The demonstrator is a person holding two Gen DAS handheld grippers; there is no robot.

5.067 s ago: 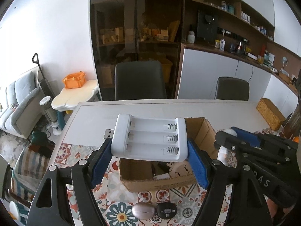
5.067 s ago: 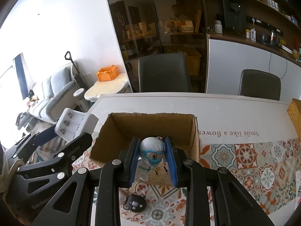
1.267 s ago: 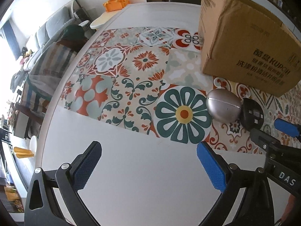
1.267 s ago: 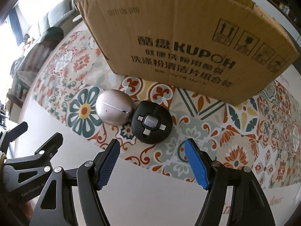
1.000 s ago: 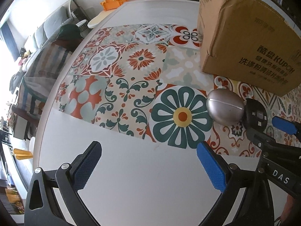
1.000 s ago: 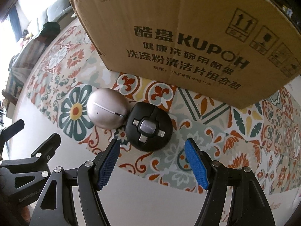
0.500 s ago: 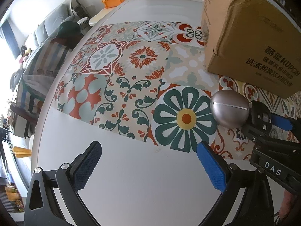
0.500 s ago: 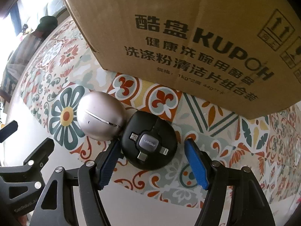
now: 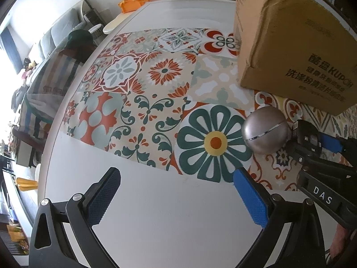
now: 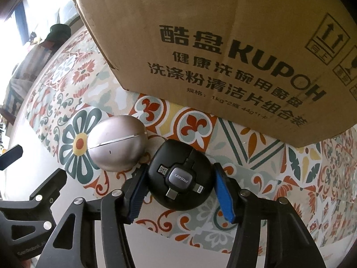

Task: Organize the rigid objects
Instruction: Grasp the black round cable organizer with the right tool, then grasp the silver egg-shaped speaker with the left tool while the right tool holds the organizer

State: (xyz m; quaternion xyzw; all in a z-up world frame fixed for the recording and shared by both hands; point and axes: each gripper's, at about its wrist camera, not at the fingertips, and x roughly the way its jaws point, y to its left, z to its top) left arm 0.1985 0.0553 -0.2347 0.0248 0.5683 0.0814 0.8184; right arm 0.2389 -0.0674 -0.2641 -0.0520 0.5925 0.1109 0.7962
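A black round cable disc (image 10: 180,178) with several plug tips lies on the patterned mat (image 10: 73,71), just in front of the cardboard box (image 10: 223,44). My right gripper (image 10: 180,189) straddles the disc, and its closing blue pads (image 10: 223,192) meet the disc's two sides. A silver egg-shaped case (image 10: 117,143) touches the disc on its left. In the left wrist view the case (image 9: 265,131) and the disc (image 9: 305,134) sit at the right. My left gripper (image 9: 176,198) hangs open over bare white table, holding nothing.
The box (image 9: 290,44) stands tall at the back right of the mat (image 9: 156,78). The white table (image 9: 156,227) curves to its edge on the left, with a sofa and an orange crate (image 9: 133,1) beyond. The right tool's black frame (image 9: 321,192) crosses the lower right.
The right gripper has sunk onto the black disc and its jaws have narrowed around it. The left gripper has stayed put and open. The charger and figurine held several seconds ago are gone from both.
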